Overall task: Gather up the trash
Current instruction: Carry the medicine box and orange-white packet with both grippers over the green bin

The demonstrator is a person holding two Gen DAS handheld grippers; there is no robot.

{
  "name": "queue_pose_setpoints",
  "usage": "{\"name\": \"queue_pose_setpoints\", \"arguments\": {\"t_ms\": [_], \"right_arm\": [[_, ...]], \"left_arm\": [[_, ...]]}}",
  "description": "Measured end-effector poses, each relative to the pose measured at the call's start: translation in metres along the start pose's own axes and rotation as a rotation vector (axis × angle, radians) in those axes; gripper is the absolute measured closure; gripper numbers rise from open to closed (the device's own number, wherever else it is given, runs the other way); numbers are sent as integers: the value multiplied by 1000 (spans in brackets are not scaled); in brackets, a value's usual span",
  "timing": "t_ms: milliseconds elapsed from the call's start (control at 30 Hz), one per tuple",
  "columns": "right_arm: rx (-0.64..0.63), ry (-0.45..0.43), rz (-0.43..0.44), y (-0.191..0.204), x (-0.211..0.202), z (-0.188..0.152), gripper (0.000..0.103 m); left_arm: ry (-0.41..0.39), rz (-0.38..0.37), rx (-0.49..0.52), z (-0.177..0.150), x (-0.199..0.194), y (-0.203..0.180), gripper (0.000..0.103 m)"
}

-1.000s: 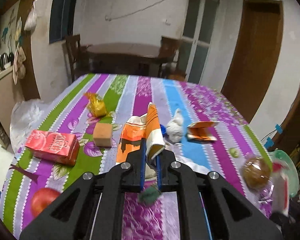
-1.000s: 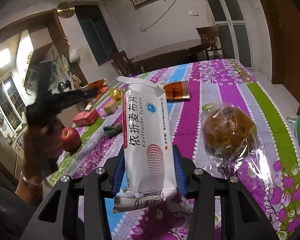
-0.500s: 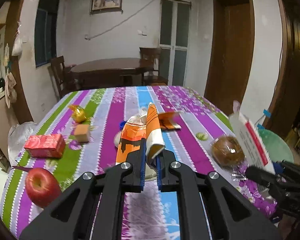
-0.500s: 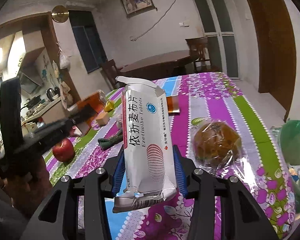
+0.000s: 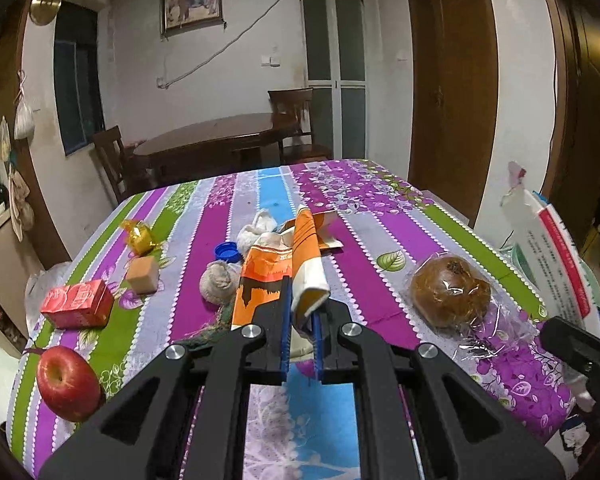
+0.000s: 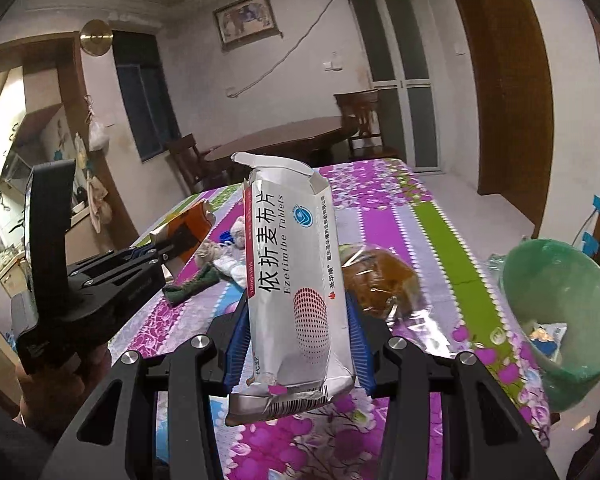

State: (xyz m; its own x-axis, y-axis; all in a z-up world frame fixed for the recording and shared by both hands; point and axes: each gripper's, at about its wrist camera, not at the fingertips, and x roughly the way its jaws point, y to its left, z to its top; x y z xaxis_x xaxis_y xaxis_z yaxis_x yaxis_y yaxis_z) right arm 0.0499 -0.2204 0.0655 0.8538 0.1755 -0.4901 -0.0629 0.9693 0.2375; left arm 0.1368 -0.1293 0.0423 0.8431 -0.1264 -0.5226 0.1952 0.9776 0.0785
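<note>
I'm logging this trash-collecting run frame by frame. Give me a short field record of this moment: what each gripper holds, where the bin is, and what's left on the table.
left gripper: shut on orange wrapper
right gripper: shut on white tablet box, held upright
bin: green, off the table's right edge, some trash inside
table: striped floral cloth
food on table: apple, wrapped bun
loose bits: blue cap, crumpled tissues, red carton
</note>
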Motion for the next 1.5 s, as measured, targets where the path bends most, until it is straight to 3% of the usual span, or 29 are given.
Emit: {"name": "queue_pose_setpoints", "arguments": {"t_ms": [900, 1233, 1500], "right_arm": [[21, -89, -294, -89, -52, 37, 56], [43, -111, -428, -149, -86, 45, 56], [77, -64, -524, -206, -102, 47, 56]], "left_arm": [[-71, -119, 138, 42, 12, -105, 96], [-99, -181, 222, 55, 17, -163, 96], [-97, -240, 303, 59, 26, -214, 96]]}}
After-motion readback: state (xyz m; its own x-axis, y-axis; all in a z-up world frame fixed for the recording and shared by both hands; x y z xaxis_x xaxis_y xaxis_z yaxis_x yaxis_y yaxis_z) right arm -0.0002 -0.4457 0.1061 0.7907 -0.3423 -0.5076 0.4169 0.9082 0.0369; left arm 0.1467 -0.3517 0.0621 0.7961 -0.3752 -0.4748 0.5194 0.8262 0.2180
